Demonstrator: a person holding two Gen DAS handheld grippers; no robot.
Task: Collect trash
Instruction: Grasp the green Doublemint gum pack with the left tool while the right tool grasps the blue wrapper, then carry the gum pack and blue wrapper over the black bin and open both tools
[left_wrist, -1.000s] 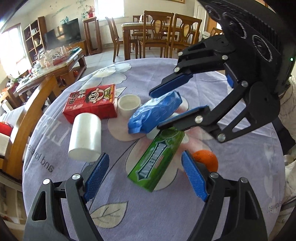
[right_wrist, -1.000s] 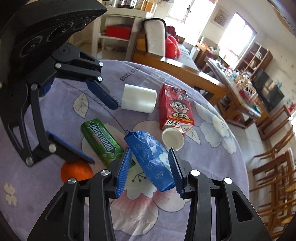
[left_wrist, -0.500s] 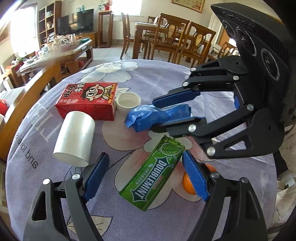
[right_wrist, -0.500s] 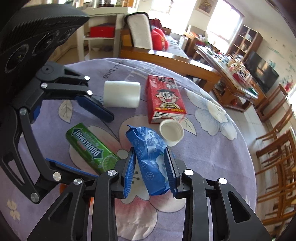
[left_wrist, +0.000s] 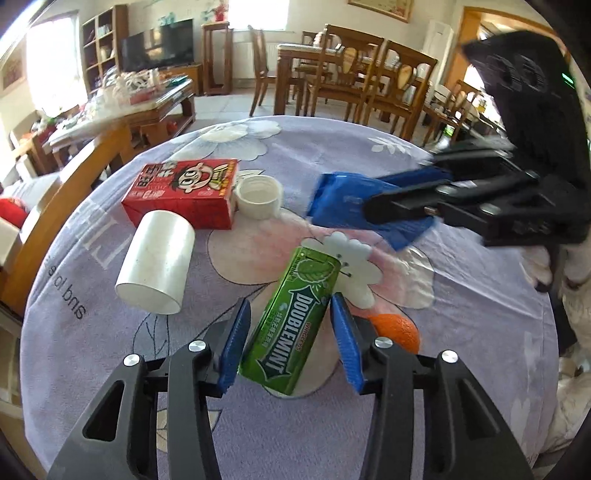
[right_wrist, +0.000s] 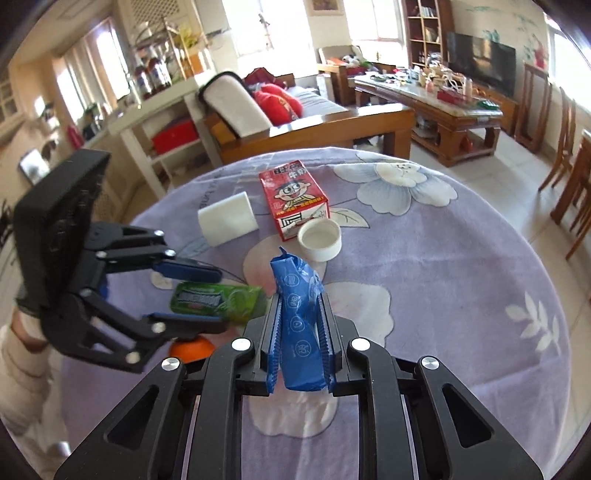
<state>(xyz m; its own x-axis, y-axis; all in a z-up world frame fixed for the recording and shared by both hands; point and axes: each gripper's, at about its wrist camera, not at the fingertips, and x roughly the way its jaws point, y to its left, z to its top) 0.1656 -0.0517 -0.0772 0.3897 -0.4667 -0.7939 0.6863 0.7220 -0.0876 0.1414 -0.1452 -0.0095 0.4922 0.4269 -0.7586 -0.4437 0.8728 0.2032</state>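
A green Doublemint gum pack (left_wrist: 295, 314) (right_wrist: 218, 301) lies on the purple flowered tablecloth (left_wrist: 443, 332). My left gripper (left_wrist: 291, 304) (right_wrist: 219, 299) straddles the pack, slightly askew. Its jaws are closing, and the blue pads meet the pack's long sides. A crumpled blue wrapper packet (right_wrist: 295, 288) (left_wrist: 336, 199) sticks up between the pads of my right gripper (right_wrist: 299, 299) (left_wrist: 373, 195). That gripper's jaws are still closing and squeeze the packet, holding it just above the cloth to the right of the gum pack.
A red milk carton (left_wrist: 184, 192) lies at the back left with a white cap (left_wrist: 258, 195) beside it. A white cup (left_wrist: 155, 266) lies on its side. An orange (left_wrist: 397, 330) sits under my left gripper's right finger. A wooden seat back (left_wrist: 85, 166) borders the table's left edge.
The left jaws drew in from wide apart onto the gum pack. The right jaws tightened on the blue packet, rolled, and carried it rightward in the left wrist view.
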